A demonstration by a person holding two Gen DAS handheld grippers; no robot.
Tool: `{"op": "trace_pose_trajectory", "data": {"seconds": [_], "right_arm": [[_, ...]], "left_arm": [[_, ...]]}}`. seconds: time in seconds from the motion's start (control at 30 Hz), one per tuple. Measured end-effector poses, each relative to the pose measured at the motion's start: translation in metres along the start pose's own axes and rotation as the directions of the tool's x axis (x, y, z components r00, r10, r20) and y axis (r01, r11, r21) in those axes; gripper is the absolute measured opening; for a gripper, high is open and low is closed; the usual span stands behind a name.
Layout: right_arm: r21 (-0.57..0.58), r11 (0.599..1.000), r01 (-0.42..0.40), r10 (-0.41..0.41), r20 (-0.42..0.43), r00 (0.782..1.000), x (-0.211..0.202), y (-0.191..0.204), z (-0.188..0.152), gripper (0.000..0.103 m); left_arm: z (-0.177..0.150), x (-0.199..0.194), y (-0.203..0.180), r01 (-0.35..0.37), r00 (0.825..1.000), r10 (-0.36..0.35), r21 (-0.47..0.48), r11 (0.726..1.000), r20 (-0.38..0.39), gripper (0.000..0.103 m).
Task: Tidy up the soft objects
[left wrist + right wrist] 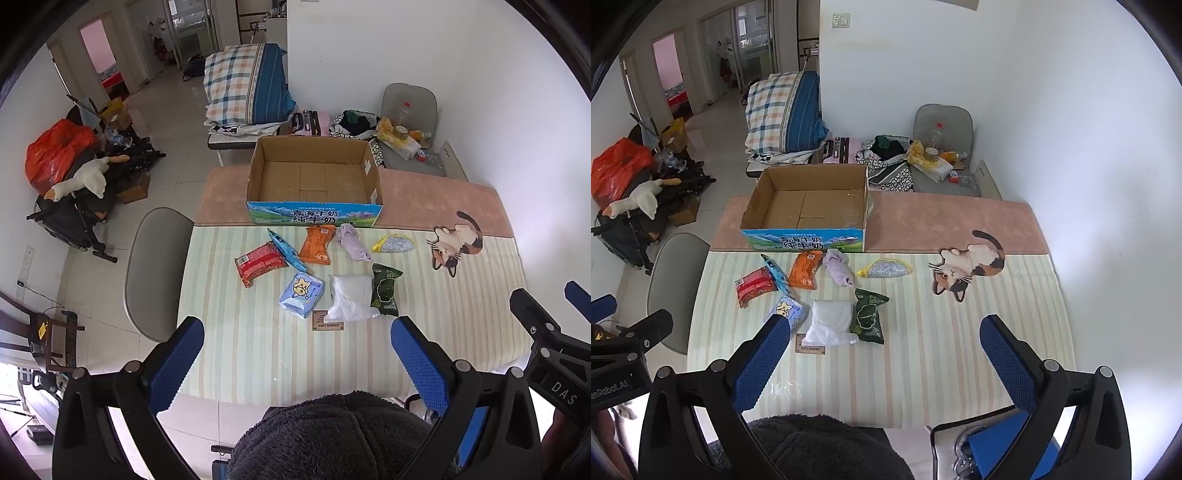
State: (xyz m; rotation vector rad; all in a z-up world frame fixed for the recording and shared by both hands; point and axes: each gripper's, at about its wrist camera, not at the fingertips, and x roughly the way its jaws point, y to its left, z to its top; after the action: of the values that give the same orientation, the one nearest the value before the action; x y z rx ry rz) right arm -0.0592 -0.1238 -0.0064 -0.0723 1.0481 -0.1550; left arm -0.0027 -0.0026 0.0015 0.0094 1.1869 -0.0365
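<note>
White walls and pale floor tiles surround a desk point(258, 354) covered by a striped mat, with a pink runner point(424, 199) across its far edge and a cat-shaped cutout point(456, 243) lying at the right. An open cardboard box point(314, 214) stands on the runner, its interior holding nothing visible. A grey chair point(155, 273) sits at the desk's left side; beyond it a folded plaid quilt point(243, 85) rests on a bench, and a plush goose point(79, 182) lies among floor clutter. Just in front of the box, the soft items lie loose on the mat: a red packet point(258, 264), a blue packet point(286, 249) overlapping it, an orange packet point(317, 243), a lilac cloth point(352, 242), a glittery pouch point(395, 243), a light-blue pack point(301, 293), a white bag point(351, 297) and a dark green packet point(386, 295) touching it. Left gripper point(297, 365) and right gripper point(886, 363) both hang above the near edge, fingers spread apart and holding nothing; no object lies between them and the items.
</note>
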Motion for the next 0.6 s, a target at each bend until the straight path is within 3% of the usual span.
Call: {"op": "trace_pose_trajectory", "data": {"seconds": [0.6], "right_arm": [[-0.009, 1.0, 0.006, -0.006, 0.012, 1.0, -0.0031, 0.003, -0.0012, 0.103]], "left_arm": [[-0.0076, 0.002, 0.0037, 0.009, 1.0, -0.008, -0.01, 1.0, 0.02, 0.103]]}}
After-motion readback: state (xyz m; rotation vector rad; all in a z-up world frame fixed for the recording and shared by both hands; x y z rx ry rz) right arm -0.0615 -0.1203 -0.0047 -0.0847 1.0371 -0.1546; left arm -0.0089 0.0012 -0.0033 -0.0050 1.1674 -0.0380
